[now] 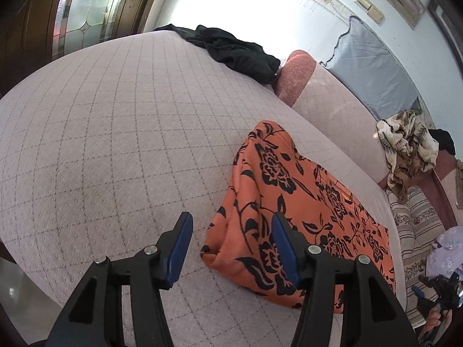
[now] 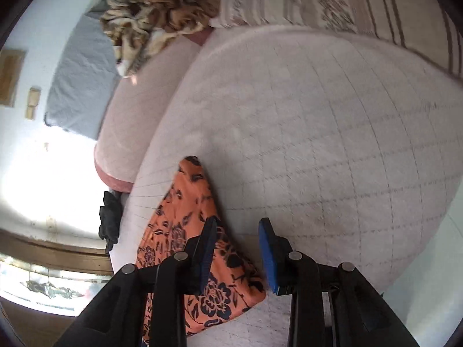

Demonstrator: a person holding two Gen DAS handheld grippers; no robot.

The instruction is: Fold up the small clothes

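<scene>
The right wrist view is smeared by motion: the grid lines on the quilted cover blur, and so does the striped bedding beyond it. There the left finger of the right gripper hides part of the orange floral garment. In the left wrist view 1 finger of the left gripper covers the garment's near corner (its lower edge unseen). Right of the garment, a hand is cut by the frame edge.
</scene>
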